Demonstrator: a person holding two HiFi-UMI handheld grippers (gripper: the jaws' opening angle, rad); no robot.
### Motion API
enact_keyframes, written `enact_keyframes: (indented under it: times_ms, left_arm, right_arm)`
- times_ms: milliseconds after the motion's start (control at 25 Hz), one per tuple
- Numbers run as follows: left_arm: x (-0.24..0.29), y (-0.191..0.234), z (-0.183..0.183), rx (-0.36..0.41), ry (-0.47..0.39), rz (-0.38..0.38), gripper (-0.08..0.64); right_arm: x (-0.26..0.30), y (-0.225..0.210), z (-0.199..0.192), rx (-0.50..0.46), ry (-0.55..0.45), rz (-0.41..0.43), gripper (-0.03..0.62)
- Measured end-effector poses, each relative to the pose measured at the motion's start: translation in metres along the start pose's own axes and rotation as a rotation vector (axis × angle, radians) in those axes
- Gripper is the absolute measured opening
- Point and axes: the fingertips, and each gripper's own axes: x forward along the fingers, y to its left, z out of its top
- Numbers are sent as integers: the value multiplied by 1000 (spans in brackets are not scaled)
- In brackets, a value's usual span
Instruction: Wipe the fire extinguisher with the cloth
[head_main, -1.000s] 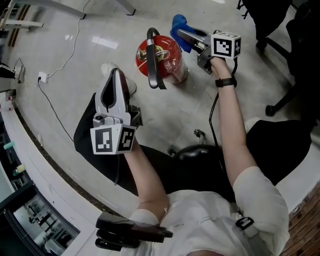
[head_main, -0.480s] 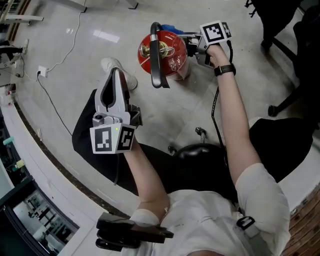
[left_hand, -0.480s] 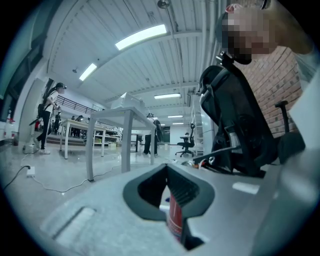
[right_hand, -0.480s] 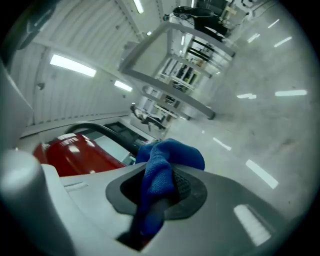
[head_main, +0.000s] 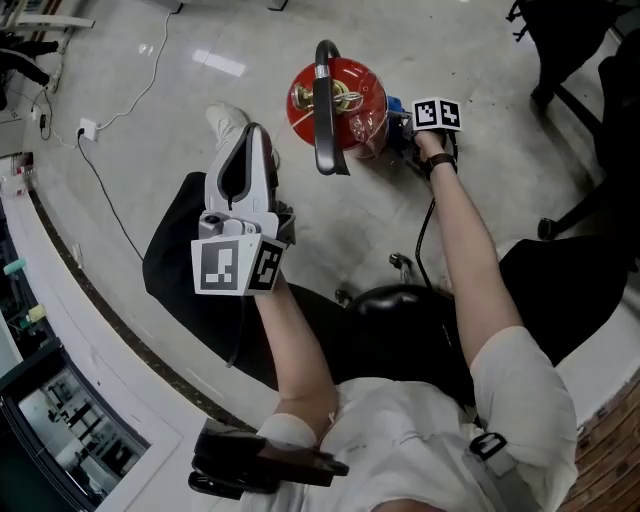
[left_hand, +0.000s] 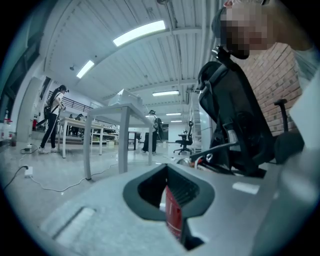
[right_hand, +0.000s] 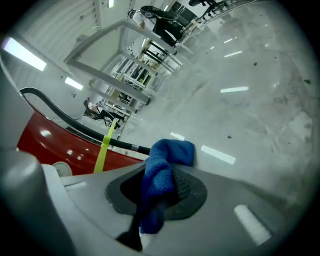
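The red fire extinguisher (head_main: 337, 98) stands upright on the floor with its black hose (head_main: 325, 110) over the top. My right gripper (head_main: 400, 125) is low against the extinguisher's right side, shut on a blue cloth (head_main: 397, 104). In the right gripper view the blue cloth (right_hand: 167, 155) bunches out of the jaws, beside the red extinguisher (right_hand: 50, 145), its hose (right_hand: 70, 127) and a yellow tag (right_hand: 104, 147). My left gripper (head_main: 252, 140) hovers shut and holds nothing, left of the extinguisher and apart from it. A strip of the extinguisher (left_hand: 173, 212) shows past its jaws.
A white shoe (head_main: 224, 124) rests left of the extinguisher. A cable runs to a socket (head_main: 86, 127) at the far left. A black chair base (head_main: 570, 212) is at the right, and a stool (head_main: 395, 300) is under the person. Tables (left_hand: 107, 125) and people stand far off.
My right gripper has carried the cloth from behind the extinguisher's top down to its right side. The left gripper has barely moved.
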Motion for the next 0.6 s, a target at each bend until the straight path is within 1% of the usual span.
enact_keyframes:
  times_ms: [80,120,160,240,320,400,480,520,600]
  left_arm:
    - [-2,-6,11,-4,-28,-9,2]
    - [-5,-10,16,-5,-43,-15,2]
    - [-9,-15,21,-5,-56,-22,2]
    - [-20,-26,31,-2,-84,-45,2]
    - [-36,-38,41,-9,-114,-74,2]
    - [-55,-48,53,-25,-139,-97,2]
    - [-72,-53,59,-10,-153,-119,2]
    - [-81,-55,62,-2,-164,-134,2]
    - [-101,-61,70,-4,-190,-160,2]
  right_arm:
    - [-16,7,-1,-13,17,5,67]
    - [-30,16,4,-32,-6,17,67]
    - [-46,29,12,-57,-55,33,67]
    - [-88,66,35,-123,-207,72,67]
    - [-139,112,51,-216,-375,94,69]
    - [-187,164,56,-348,-514,80,69]
    - [-233,219,57,-495,-628,51,69]
    - [-255,246,56,-556,-683,41,69]
    - [-297,294,46,-647,-783,24,69]
